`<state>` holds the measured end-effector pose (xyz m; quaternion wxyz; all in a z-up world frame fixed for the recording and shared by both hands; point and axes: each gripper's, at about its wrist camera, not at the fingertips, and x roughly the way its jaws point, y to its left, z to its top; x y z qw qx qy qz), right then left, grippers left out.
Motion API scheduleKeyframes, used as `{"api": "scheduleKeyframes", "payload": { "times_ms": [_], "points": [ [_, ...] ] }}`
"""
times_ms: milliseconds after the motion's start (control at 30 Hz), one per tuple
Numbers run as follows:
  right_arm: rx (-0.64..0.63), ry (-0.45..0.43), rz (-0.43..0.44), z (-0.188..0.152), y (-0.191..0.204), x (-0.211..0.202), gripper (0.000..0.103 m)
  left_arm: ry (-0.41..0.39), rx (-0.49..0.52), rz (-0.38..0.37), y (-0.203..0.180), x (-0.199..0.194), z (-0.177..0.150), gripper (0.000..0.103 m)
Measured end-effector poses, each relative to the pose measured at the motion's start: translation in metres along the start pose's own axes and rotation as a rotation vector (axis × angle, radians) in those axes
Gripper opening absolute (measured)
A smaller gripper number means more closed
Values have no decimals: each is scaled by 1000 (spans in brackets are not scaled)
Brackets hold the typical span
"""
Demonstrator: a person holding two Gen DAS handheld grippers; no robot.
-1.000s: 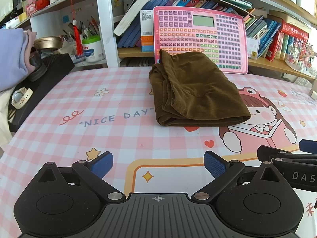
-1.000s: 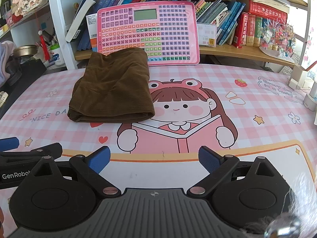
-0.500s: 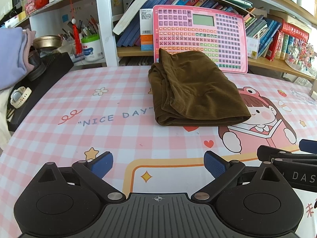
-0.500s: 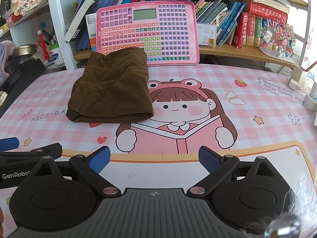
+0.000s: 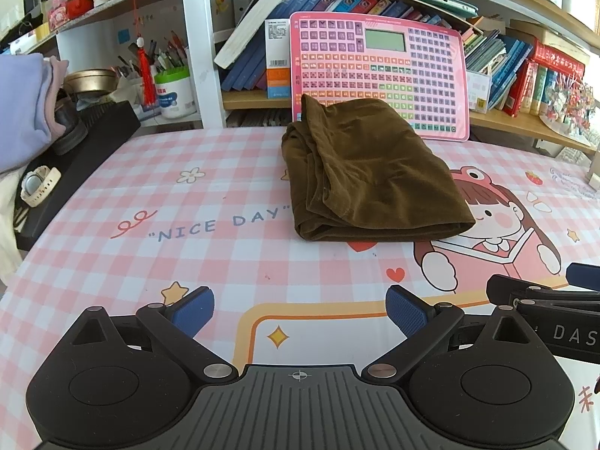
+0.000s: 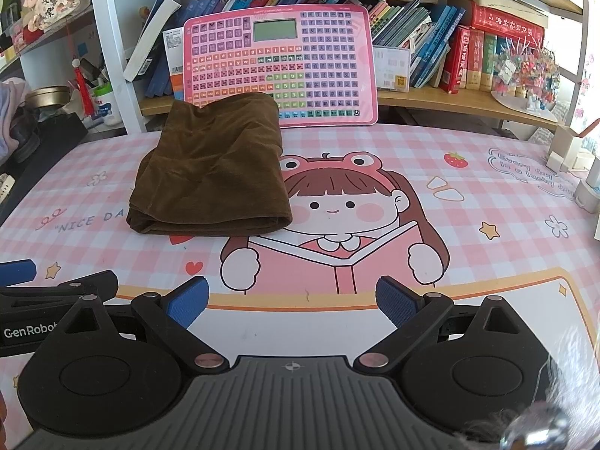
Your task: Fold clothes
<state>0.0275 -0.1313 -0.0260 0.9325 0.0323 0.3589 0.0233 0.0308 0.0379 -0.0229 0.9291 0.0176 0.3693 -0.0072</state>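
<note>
The brown garment (image 5: 371,176) lies folded in a thick bundle on the pink checked desk mat (image 5: 210,258), its far edge resting up against the pink keyboard toy (image 5: 378,71) that leans on the bookshelf (image 6: 442,97). Both tools hover over the near part of the mat, well short of the garment: the left gripper (image 5: 300,309) with its blue fingertips spread wide and nothing between them, the right gripper (image 6: 291,302) just the same, side by side
</note>
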Motion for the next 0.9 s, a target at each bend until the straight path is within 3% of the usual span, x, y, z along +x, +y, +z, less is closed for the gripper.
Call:
{"api": "scheduleKeyframes", "payload": {
  "times_ms": [900],
  "points": [
    [12, 3, -17, 0, -1, 1, 97, 11, 0, -2, 2, 1, 1, 102]
  ]
}}
